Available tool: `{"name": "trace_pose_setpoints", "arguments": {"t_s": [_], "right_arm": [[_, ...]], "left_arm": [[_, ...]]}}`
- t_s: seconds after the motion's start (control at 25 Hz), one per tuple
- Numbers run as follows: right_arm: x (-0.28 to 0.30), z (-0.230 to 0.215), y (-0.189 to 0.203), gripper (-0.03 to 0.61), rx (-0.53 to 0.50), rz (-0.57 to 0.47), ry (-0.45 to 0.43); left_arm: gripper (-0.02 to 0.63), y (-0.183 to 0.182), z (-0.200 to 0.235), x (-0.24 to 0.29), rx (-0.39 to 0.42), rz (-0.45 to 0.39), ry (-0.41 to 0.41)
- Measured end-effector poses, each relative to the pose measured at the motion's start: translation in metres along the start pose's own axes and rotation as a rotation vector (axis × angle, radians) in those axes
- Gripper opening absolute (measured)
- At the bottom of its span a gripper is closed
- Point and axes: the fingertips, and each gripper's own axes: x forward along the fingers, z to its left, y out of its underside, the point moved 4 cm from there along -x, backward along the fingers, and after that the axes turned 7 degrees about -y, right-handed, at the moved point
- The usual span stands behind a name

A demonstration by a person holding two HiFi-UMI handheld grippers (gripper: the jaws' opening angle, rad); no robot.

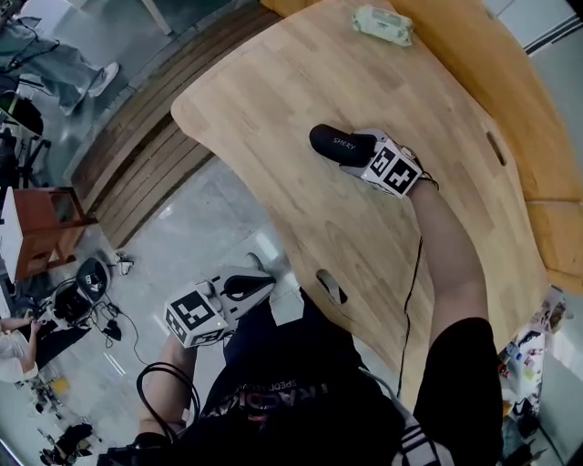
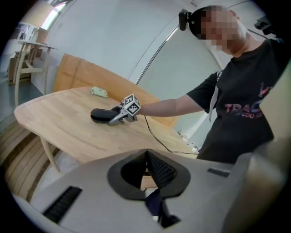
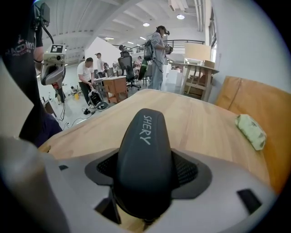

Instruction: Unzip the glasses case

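A black glasses case [image 1: 335,143] printed SHERY lies zipped on the wooden table [image 1: 273,82]. My right gripper [image 1: 361,153] stands at its near end with a jaw on each side, and in the right gripper view the pads [image 3: 185,170] sit against the sides of the case [image 3: 144,150] with no gap showing. My left gripper [image 1: 262,284] hangs off the table's near edge above the floor, its jaws shut on nothing. The left gripper view looks past its closed pads [image 2: 157,168] to the case [image 2: 101,114] and the right gripper [image 2: 119,117] far across the table.
A pale green packet [image 1: 383,25] lies at the table's far end, beside a wooden bench back [image 1: 510,100]. A black cable [image 1: 414,273] runs along my right arm. Desks, chairs and several people [image 3: 157,54] fill the room beyond the table.
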Motion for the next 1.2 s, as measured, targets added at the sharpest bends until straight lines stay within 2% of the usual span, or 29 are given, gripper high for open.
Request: {"name": "trace_pose_setpoints", "arguments": {"t_s": [0.36,0.48,0.64,0.76,0.8,0.84,0.88,0.92,1.04,1.2], "right_arm": [[0.008,-0.004,0.006,0.345,0.007,0.022,-0.036],[0.002,-0.001,0.003,0.371,-0.014,0.032,-0.024],[-0.026,0.000,-0.007,0.377,-0.014,-0.004,0.040],[-0.066,0.004,-0.018,0.374,0.057,-0.119,0.143],[-0.081,0.009,-0.021,0.358,0.099,-0.168,0.189],[-0.097,0.015,-0.022,0.235,0.147,-0.220,0.241],[-0.111,0.022,-0.023,0.076,0.202,-0.273,0.293],[-0.124,0.031,-0.024,0.017,0.262,-0.322,0.335],[-0.150,0.071,-0.029,0.017,0.422,-0.451,0.412],[-0.165,0.143,-0.049,0.017,0.500,-0.540,0.472]], "left_arm": [[0.014,0.004,-0.005,0.001,-0.012,-0.012,-0.015],[0.014,0.005,-0.008,-0.001,-0.008,-0.010,-0.008],[0.014,0.004,-0.007,-0.004,0.018,-0.017,0.009],[0.014,0.001,-0.009,-0.008,0.042,-0.031,0.027],[0.014,0.000,-0.011,-0.009,0.048,-0.036,0.034],[0.014,-0.001,-0.012,-0.011,0.053,-0.041,0.041],[0.014,-0.001,-0.012,-0.013,0.056,-0.046,0.045],[0.014,-0.001,-0.012,-0.015,0.056,-0.050,0.046],[0.014,-0.001,-0.006,-0.020,0.046,-0.056,0.026],[0.014,0.004,-0.003,-0.031,0.037,-0.069,0.015]]}}
